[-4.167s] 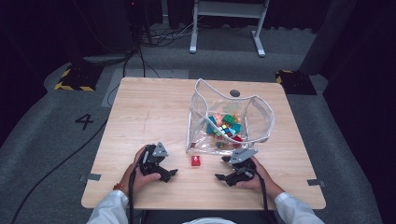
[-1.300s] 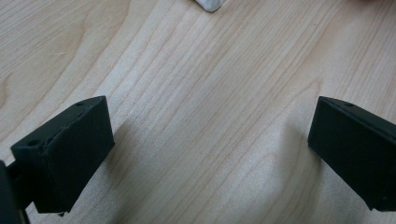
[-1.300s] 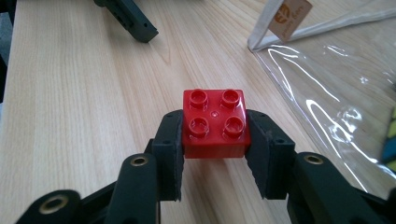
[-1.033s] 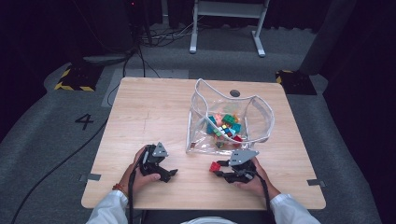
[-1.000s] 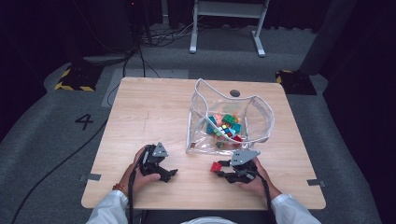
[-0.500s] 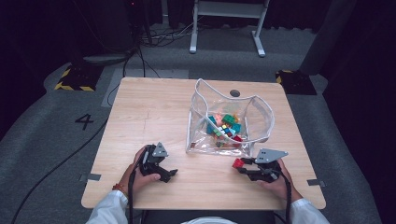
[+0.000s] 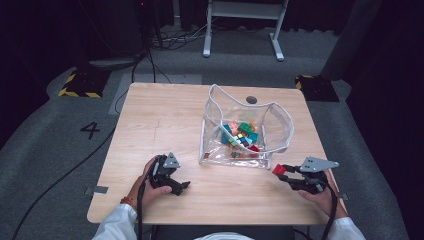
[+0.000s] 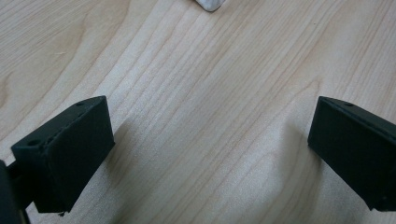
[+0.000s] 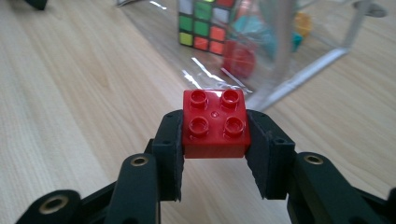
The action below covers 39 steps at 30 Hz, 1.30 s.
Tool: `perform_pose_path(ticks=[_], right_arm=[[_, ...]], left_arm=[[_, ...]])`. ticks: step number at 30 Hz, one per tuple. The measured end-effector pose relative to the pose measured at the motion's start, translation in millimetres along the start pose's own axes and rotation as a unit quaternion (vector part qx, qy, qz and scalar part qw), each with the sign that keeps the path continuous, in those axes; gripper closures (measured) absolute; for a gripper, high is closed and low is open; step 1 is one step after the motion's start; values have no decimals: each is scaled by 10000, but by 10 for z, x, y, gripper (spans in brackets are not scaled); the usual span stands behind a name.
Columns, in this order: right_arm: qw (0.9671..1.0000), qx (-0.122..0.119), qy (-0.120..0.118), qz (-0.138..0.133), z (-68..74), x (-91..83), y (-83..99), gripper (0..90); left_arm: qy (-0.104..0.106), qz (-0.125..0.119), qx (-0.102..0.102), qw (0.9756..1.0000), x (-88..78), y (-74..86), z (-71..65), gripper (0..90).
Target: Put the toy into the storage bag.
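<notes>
My right gripper [image 7: 281, 172] is shut on a red four-stud brick [image 9: 215, 122], held a little above the table [image 7: 165, 117] just right of the clear bag's front corner; the brick [image 7: 279, 169] shows red at the jaw tips in the high view. The clear plastic bag [image 7: 280, 120] stands at the table's middle right with several coloured bricks and a colour-tiled cube [image 9: 204, 24] inside. My left gripper [image 7: 181, 188] rests near the front edge at the left, open, with bare wood between its black fingers [image 8: 65, 149].
A small round dark spot [image 7: 251, 100] lies on the table behind the bag. Bare wood spreads over the table's left half and front strip. Cables and a white frame [image 7: 242, 12] stand on the floor beyond the far edge.
My right gripper has carried the red brick to the right along the front of the bag, rising slightly. The left gripper has stayed where it was.
</notes>
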State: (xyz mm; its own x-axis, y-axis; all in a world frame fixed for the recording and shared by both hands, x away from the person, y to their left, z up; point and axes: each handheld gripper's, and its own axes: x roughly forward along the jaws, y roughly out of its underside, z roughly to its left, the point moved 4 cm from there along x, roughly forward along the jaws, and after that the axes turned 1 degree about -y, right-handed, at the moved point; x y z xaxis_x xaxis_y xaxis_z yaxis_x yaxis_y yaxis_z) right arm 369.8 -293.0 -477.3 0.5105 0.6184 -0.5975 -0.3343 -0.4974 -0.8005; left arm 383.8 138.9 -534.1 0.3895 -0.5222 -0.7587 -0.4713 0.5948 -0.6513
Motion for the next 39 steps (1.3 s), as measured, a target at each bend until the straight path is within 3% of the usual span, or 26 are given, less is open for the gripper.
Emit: perform_pose_path(ticks=[5, 14, 25, 28, 39], right_arm=[[9996, 99, 238, -90, -168, -162, -17, 593], [9977, 183, 626, -174, -502, -286, -128, 592], [9947, 182, 849, -544, -763, -487, -560, 592], [9938, 230, 812, -721, -819, -506, -690, 592], [9924, 101, 925, -810, -909, -541, -1080, 592]], left_arm=[[-2, -1, -2, 10000, 0, 0, 0, 2], [-1, 0, -1, 10000, 0, 0, 0, 2], [2, -5, 2, 10000, 1, -1, 0, 2], [1, -2, -3, 10000, 0, 0, 0, 2], [14, -1, 1, 10000, 1, -1, 0, 1]])
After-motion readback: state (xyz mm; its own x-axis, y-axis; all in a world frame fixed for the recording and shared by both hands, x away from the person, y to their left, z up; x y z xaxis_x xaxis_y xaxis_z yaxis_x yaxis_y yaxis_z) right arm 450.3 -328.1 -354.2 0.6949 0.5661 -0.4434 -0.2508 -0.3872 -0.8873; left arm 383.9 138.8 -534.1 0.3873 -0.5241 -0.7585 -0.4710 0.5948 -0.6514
